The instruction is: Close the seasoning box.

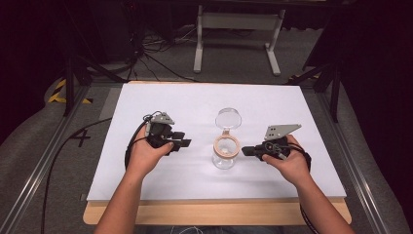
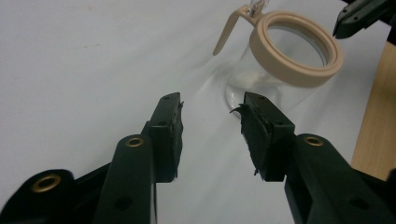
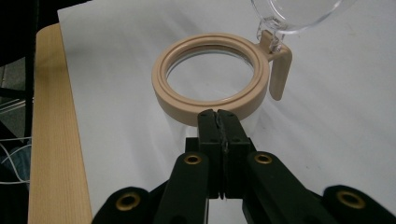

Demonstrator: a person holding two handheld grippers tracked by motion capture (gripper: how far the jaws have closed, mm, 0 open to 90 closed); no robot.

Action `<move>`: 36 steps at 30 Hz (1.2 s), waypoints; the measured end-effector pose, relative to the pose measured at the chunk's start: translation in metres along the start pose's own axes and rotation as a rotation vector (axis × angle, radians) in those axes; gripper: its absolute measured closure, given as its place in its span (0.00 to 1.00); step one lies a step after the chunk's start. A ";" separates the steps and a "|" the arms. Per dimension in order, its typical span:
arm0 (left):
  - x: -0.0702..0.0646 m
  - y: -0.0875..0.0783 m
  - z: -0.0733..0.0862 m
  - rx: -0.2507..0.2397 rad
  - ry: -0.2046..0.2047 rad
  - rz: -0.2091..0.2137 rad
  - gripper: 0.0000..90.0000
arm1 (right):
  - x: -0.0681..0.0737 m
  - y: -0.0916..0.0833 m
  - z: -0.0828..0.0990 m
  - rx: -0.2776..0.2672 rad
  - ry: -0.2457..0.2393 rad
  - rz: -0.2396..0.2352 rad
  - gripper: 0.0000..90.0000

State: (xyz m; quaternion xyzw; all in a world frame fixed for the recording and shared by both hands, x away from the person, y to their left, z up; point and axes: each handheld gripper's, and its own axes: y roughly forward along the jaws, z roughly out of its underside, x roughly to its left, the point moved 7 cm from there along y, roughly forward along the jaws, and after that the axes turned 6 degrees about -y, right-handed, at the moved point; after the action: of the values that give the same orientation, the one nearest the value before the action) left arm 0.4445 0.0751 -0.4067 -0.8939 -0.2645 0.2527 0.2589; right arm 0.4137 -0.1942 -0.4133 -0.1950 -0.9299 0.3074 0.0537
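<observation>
A clear glass jar [image 1: 225,155] with a beige rim ring [image 2: 296,51] stands upright mid-table, its clear hinged lid [image 1: 228,118] swung open behind it. My left gripper [image 1: 183,143] sits to the jar's left, open and empty, its jaws [image 2: 212,112] aimed at the jar's base. My right gripper [image 1: 246,151] is just right of the jar, shut with nothing between its jaws, the tips [image 3: 218,115] close to the beige ring [image 3: 212,74]. The right gripper's tip [image 2: 355,18] also appears beyond the jar in the left gripper view.
The jar stands on a white board [image 1: 146,107] laid over a wooden table whose edge [image 1: 219,213] runs along the front. A white frame stand [image 1: 238,29] and cables lie on the floor beyond the table.
</observation>
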 end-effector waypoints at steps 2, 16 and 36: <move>0.000 0.000 -0.007 -0.010 0.002 0.013 0.87 | 0.000 0.000 -0.001 -0.002 0.001 0.000 1.00; -0.008 0.021 -0.064 -0.062 0.077 -0.021 1.00 | -0.002 0.000 -0.016 -0.050 -0.001 -0.012 1.00; -0.011 0.060 -0.097 -0.067 0.079 0.011 0.97 | -0.021 0.007 -0.034 -0.148 0.078 0.007 1.00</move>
State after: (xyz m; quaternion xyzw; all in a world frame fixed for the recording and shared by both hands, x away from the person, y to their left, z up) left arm 0.5143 -0.0069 -0.3677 -0.9129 -0.2574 0.2097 0.2376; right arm 0.4431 -0.1783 -0.3895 -0.2133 -0.9466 0.2301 0.0742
